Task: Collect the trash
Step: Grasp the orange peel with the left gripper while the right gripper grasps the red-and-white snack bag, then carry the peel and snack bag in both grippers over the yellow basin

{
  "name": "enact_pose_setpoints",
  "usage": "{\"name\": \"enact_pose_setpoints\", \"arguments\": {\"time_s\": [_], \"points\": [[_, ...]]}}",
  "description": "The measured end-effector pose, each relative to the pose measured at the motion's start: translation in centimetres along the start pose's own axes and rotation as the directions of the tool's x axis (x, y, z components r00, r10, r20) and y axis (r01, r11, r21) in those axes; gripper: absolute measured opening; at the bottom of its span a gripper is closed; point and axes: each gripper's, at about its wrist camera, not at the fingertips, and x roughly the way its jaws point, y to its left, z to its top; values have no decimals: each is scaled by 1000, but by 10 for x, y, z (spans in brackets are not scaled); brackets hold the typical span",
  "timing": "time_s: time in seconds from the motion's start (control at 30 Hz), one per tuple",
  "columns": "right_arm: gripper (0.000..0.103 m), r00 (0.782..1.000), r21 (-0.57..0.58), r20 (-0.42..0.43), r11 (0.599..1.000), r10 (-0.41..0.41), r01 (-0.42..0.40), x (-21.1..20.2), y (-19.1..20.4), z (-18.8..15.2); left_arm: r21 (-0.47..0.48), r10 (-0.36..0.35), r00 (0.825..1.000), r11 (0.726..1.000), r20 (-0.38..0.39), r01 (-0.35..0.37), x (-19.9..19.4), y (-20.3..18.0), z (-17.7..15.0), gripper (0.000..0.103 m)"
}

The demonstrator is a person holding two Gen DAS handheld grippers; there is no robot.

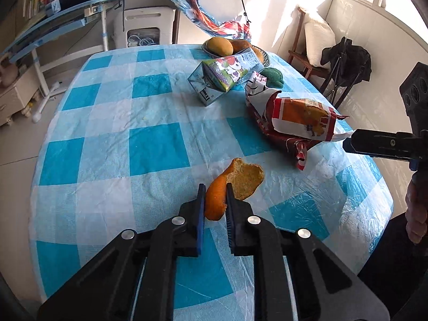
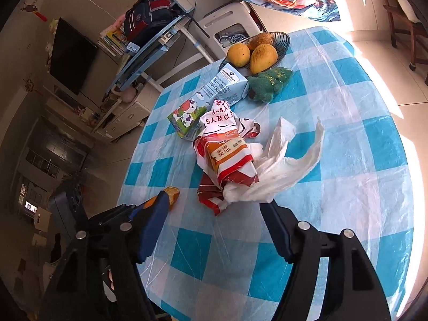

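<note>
Curled orange peel [image 1: 218, 195] pinched in closed left gripper [image 1: 215, 190] jaws; right gripper [image 2: 214, 200] jaws held wide, nothing gripped, crumpled white plastic bag [image 2: 270, 171] just ahead on checked counter [image 2: 347, 123].

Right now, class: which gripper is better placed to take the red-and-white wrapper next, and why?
Right. The right gripper is open with the red-and-white wrapper just ahead of its fingers. The left gripper is shut on the orange peel.

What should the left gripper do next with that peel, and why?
Probably lift it a little, straight up. The left gripper is shut on the orange peel, whose far end still lies on the tablecloth. The right gripper stands open by the crumpled bag, so the peel has nowhere to go yet; clearing the cloth comes first.
</note>
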Motion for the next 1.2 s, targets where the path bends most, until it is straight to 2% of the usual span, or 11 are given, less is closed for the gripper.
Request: {"name": "enact_pose_setpoints", "arguments": {"time_s": [0.07, 0.2, 0.4, 0.43, 0.47, 0.53, 0.57, 0.7, 0.9, 1.03, 1.2], "points": [[68, 993, -111, 52, 988, -102, 107, -15, 20, -11, -30, -6, 1000, 1000, 9, 6, -10, 9, -4, 13], [68, 967, -301, 164, 923, -196, 238, -24, 53, -7, -52, -15, 1000, 999, 27, 16, -21, 14, -9, 13], [73, 918, -537, 95, 756, -386, 374, 59, 67, 23, -77, -2, 999, 997, 33, 4, -28, 16, -19, 13], [43, 912, -547, 63, 750, -405, 371, 68, 62, 25, -84, 2, 999, 996, 33, 1, -29, 18, -20, 13], [29, 919, -541, 28, 767, -393, 344, 73, 58, 28, -90, 4, 999, 996, 32, -1, -30, 21, -21, 13], [25, 935, -526, 35, 790, -352, 317, 65, 60, 32, -104, 7, 999, 995, 35, -3, -31, 26, -21, 13], [24, 940, -519, 56, 795, -335, 314, 58, 62, 34, -112, 6, 999, 994, 41, -1, -33, 28, -20, 13], [23, 980, -426, 121, 883, -159, 196, 15, 72, 45, -126, -13, 997, 992, 76, 23, -45, 28, -17, 13], [24, 984, -282, 166, 959, 56, -7, -37, 71, 52, -136, -32, 990, 989, 137, 51, -74, 22, -20, 13], [24, 988, -296, 135, 955, 69, -26, -49, 84, 13, -156, -21, 987, 987, 160, 46, -94, 24, -33, 13], [24, 999, -357, -18, 933, 41, -44, -31, 101, -73, -179, 3, 985, 983, 170, 28, -117, 27, -55, 13]]}}
